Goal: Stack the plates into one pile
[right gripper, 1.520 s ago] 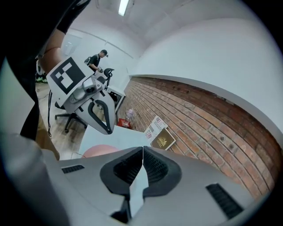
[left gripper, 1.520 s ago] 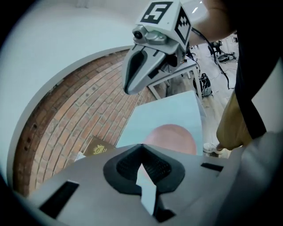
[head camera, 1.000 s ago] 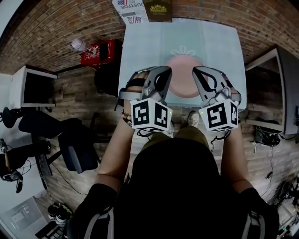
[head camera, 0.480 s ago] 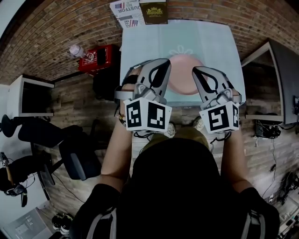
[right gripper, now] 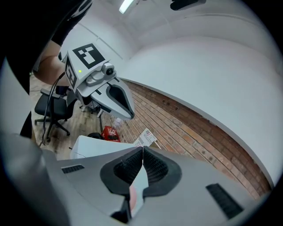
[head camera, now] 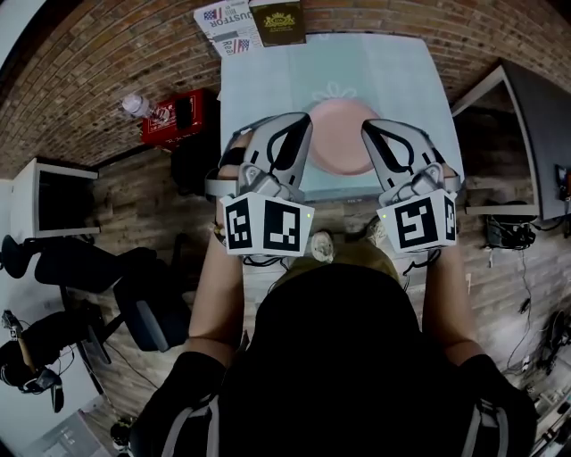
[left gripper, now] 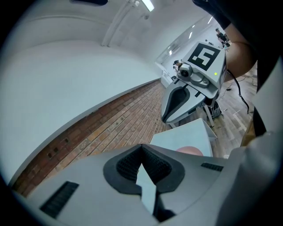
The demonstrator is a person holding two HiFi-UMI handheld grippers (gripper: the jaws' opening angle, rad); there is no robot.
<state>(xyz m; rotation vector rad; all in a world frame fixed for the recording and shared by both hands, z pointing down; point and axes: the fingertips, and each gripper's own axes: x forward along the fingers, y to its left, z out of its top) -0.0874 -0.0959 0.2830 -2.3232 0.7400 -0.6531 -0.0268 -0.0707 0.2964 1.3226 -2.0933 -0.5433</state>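
One pile of pink plates sits at the middle of the pale blue table, near its front edge. Both grippers are held up in front of the person, above that edge, one on each side of the pile. My left gripper is shut and holds nothing; its ribbed pads meet at the tips. My right gripper is likewise shut and holds nothing. In the left gripper view a sliver of pink plate shows beyond the jaws, with the right gripper raised above it. The right gripper view shows the left gripper raised.
A dark box and printed papers lie by the table's far edge against the brick wall. A red crate and a bottle stand on the floor to the left. Office chairs are at left, a desk at right.
The view has shifted, so the table and plates sit higher in it. Both grippers stay shut and raised; the left one has drifted a little to the left.
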